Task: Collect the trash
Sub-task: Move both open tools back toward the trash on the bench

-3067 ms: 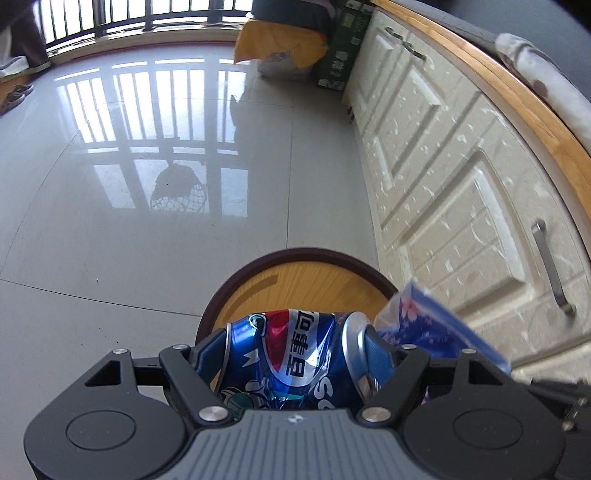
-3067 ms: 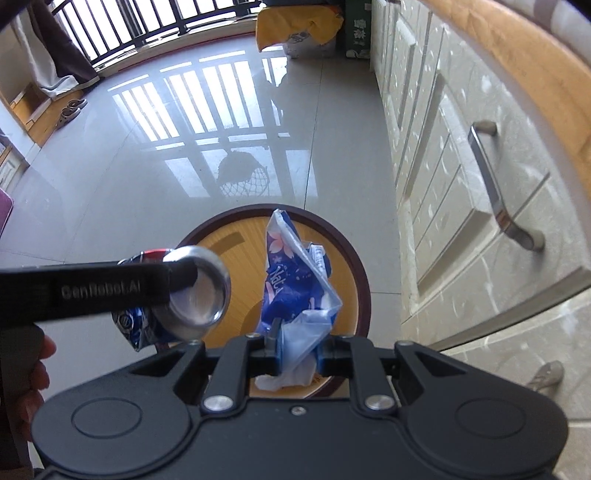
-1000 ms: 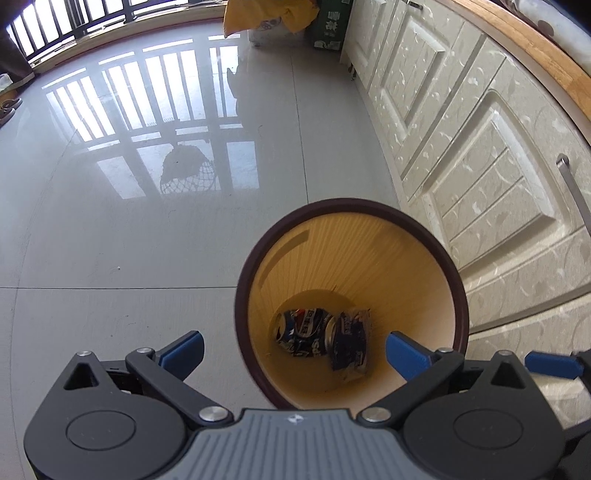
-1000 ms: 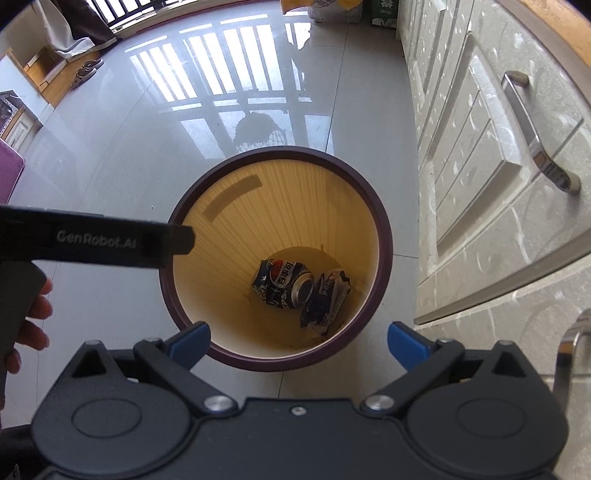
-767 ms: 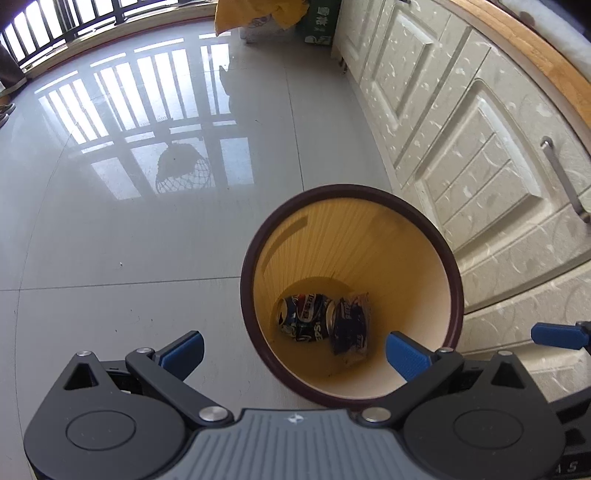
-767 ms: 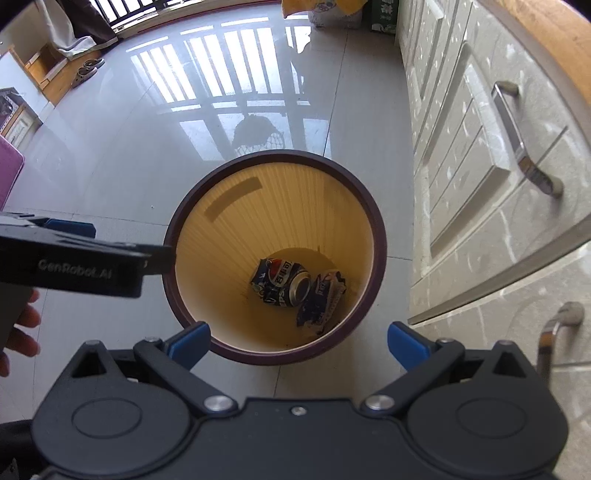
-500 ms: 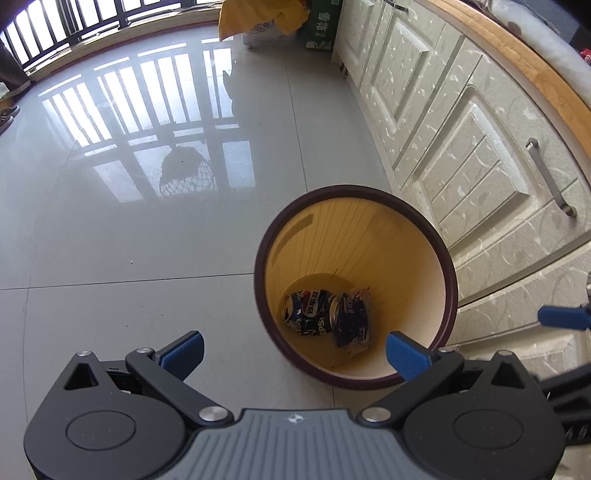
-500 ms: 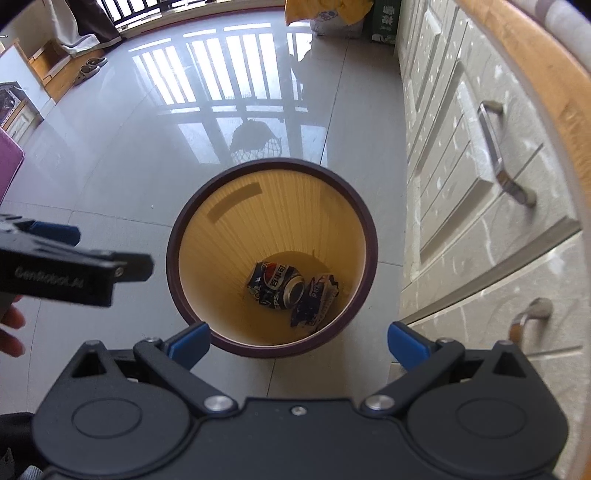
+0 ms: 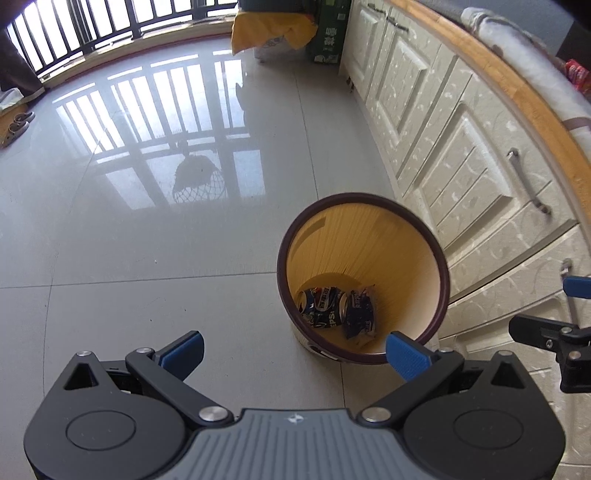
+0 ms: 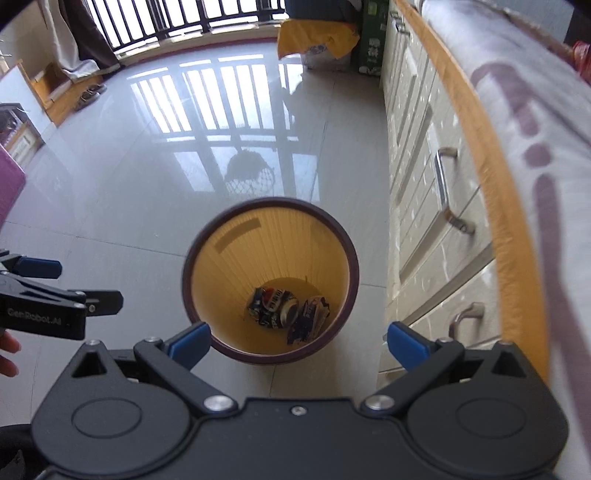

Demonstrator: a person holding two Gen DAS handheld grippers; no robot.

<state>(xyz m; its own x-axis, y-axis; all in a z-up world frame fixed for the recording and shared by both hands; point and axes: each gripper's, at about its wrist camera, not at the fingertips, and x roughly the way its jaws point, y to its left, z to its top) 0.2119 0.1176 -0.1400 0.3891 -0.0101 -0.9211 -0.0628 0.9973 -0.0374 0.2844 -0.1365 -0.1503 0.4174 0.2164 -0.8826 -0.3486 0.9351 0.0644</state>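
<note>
A round waste bin with a dark rim and yellow inside stands on the grey tile floor beside the cabinets; it also shows in the right wrist view. At its bottom lie a crushed blue Pepsi can and a blue snack wrapper. My left gripper is open and empty, above and left of the bin. My right gripper is open and empty, high above the bin's near rim. Each gripper shows at the edge of the other's view.
Cream cabinets with metal handles under a wooden counter edge run along the right. A yellow bag and a green box stand at the far end. Glossy floor stretches left to a railing.
Both grippers let go of the can and the wrapper, which now lie in the bin. Both have since risen and drawn back, so the bin looks smaller.
</note>
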